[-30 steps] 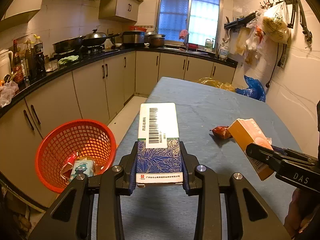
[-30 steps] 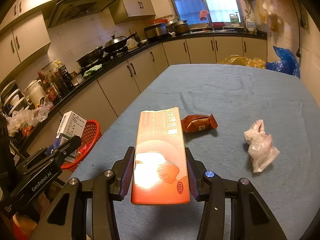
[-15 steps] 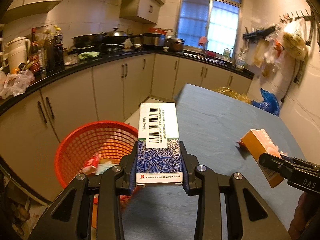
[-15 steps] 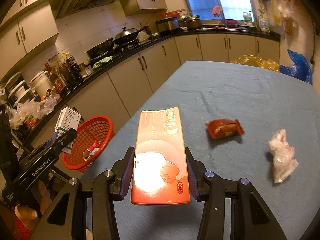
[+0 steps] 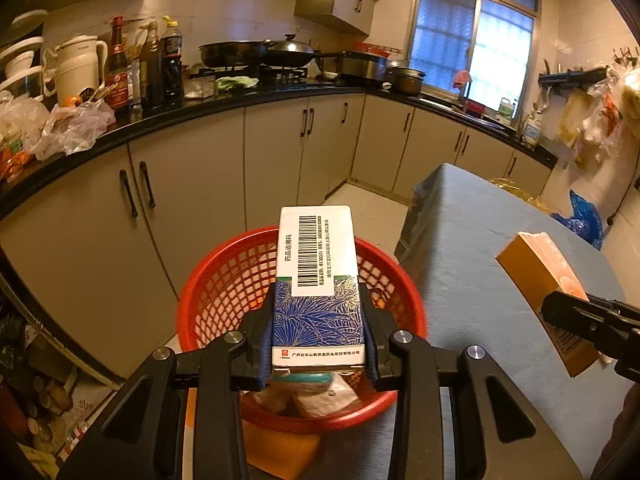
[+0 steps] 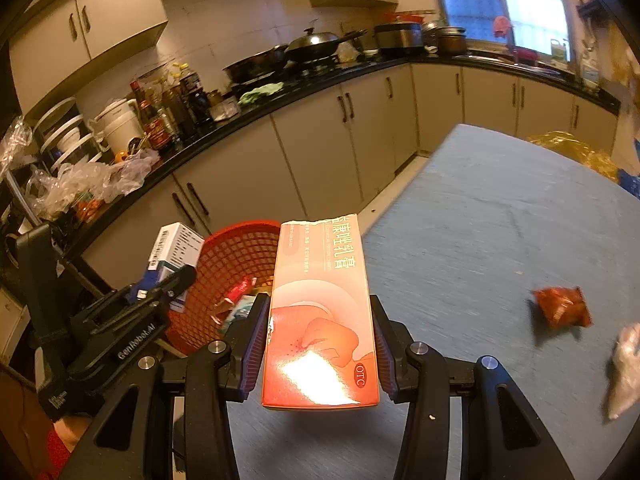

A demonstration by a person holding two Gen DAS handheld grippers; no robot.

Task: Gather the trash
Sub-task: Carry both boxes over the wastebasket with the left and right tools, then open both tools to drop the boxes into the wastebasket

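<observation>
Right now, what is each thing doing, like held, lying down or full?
Blue box: held by left gripper, over the basket.
Orange box: held by right gripper.
Red basket: partly filled.
Red wrapper: lying on table.

Both wrist views toward basket point(image 5: 224, 292)

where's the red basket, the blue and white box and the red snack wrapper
red basket point(image 5: 224, 280), left wrist view, on its mesh wall left of the box
blue and white box point(image 5: 316, 276), left wrist view, on its top face by the barcode
red snack wrapper point(image 6: 562, 306), right wrist view, on its middle
</observation>
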